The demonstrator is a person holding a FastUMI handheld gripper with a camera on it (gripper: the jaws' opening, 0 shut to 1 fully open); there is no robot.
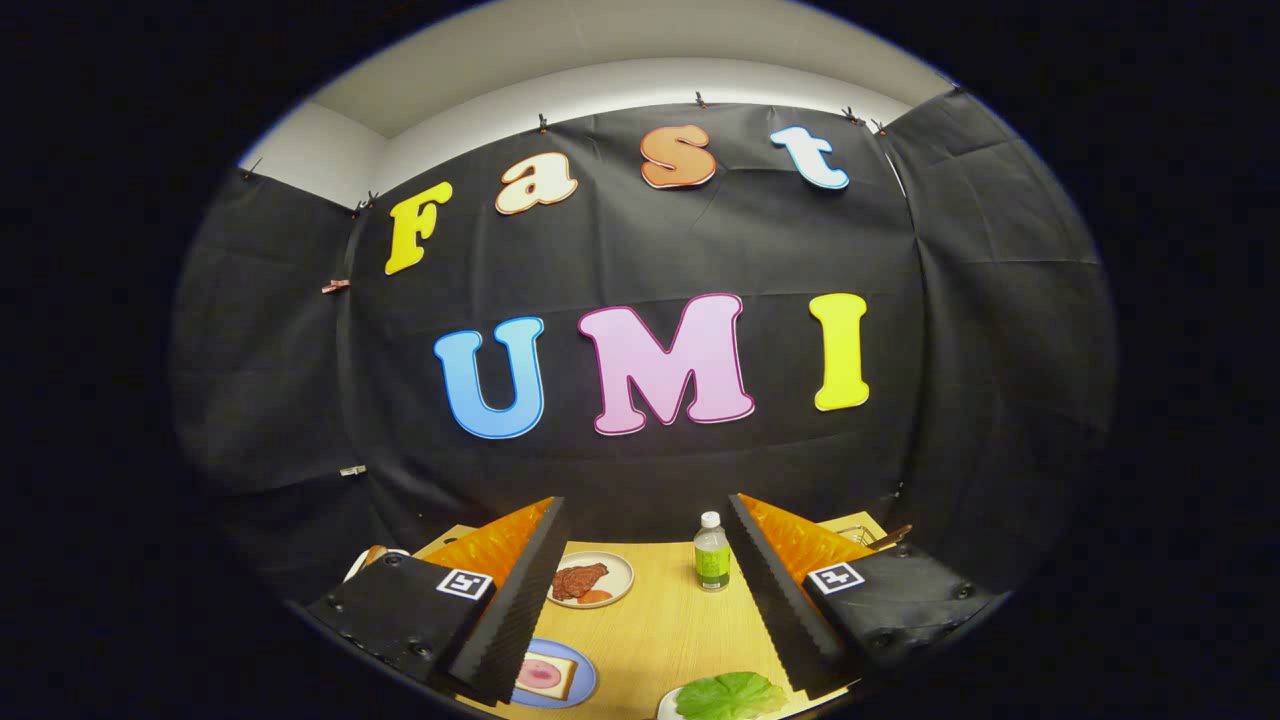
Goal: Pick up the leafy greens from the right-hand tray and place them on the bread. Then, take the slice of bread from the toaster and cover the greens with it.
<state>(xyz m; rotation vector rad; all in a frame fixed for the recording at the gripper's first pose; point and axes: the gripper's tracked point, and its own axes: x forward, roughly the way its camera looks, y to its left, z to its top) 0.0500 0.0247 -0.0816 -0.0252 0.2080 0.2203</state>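
My gripper point(645, 520) is open, held high above the wooden table point(660, 620) with nothing between its fingers. Leafy greens point(730, 695) lie on a white tray close beneath the right finger point(775, 590). A slice of bread with a pink topping point(545, 675) rests on a blue plate point(585, 678) beside the left finger point(515, 600). At the table's far left, past the left finger, a white object with something brown on it point(372, 556) peeks out; I cannot tell what it is.
A white plate with brownish meat and a red slice point(590, 580) sits further back between the fingers. A small green-labelled bottle point(711, 552) stands near the right finger. A wire rack edge point(865, 535) shows at the far right. The black cloth wall rises behind the table.
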